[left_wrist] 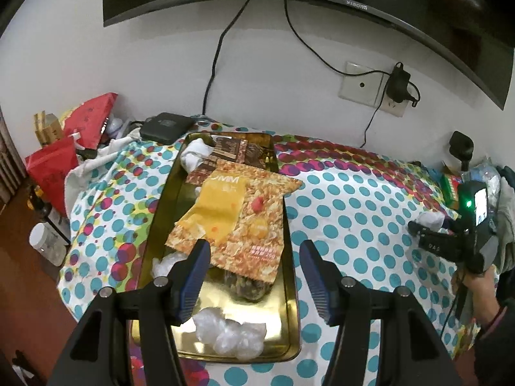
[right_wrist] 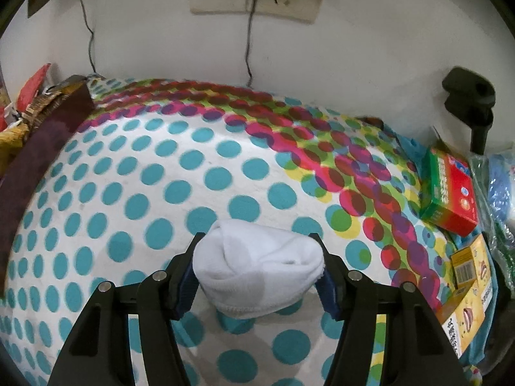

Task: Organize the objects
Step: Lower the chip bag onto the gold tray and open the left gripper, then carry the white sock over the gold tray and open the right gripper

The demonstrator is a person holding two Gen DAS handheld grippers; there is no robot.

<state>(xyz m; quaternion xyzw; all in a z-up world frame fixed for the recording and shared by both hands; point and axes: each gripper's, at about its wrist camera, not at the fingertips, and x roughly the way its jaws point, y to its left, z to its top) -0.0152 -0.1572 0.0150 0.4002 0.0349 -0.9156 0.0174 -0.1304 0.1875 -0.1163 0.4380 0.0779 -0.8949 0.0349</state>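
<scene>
My right gripper (right_wrist: 257, 238) is shut on a rolled white sock (right_wrist: 257, 263), held just above the dotted tablecloth (right_wrist: 193, 177). The left wrist view shows that gripper (left_wrist: 428, 234) at the far right with the sock (left_wrist: 431, 218) in its tips. My left gripper (left_wrist: 256, 247) hangs open over a gold metal tray (left_wrist: 289, 289), with nothing between its fingers. The tray holds an orange snack bag (left_wrist: 244, 218), a dark brown packet (left_wrist: 238, 151), another white sock (left_wrist: 196, 154) and crumpled clear plastic (left_wrist: 231, 334).
A black box (left_wrist: 167, 125) and red bags (left_wrist: 90, 122) crowd the table's far left, with a jar (left_wrist: 45, 241) below them. A green-red carton (right_wrist: 450, 199), a yellow box (right_wrist: 466, 283) and a black stand (right_wrist: 466, 96) line the right edge. Cables hang from wall sockets (left_wrist: 370, 87).
</scene>
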